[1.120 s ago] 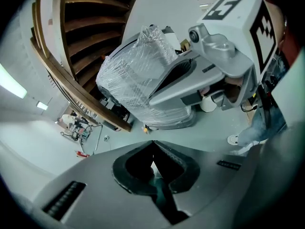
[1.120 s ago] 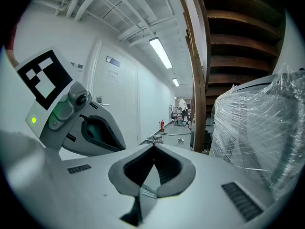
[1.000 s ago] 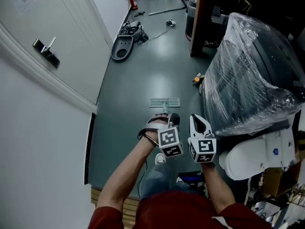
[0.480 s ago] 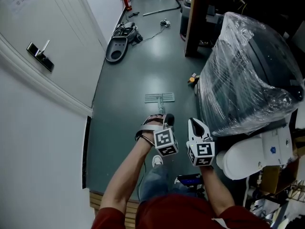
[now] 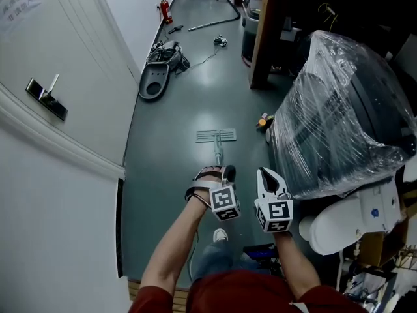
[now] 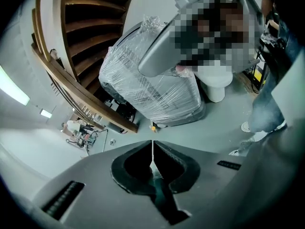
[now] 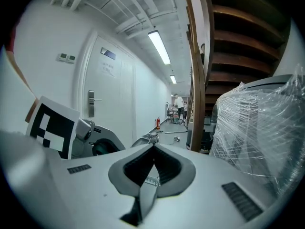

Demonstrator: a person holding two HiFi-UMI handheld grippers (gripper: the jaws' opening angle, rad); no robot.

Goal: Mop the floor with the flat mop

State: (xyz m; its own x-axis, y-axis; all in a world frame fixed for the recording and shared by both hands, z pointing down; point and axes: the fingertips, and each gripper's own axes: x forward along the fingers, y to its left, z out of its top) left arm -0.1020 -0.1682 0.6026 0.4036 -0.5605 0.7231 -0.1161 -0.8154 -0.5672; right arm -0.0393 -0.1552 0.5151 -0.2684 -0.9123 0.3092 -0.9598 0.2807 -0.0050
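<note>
Though paper notice (image 5: 19, 2) on door at upper left carries print, none legible. Both forearms reach forward, low centre. Left gripper (image 5: 227, 173) jaws pressed together; flat mop (image 5: 216, 135) handle runs up to it, actual hold hidden. Right gripper (image 5: 266, 173) just beside, closed, empty. Mop head flat on floor (image 5: 176, 162), mid-frame.

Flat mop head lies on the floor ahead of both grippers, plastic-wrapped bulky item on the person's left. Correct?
Not quite. The head view shows the plastic-wrapped bulky item on the person's right, not left. The flat mop head part holds.
</note>
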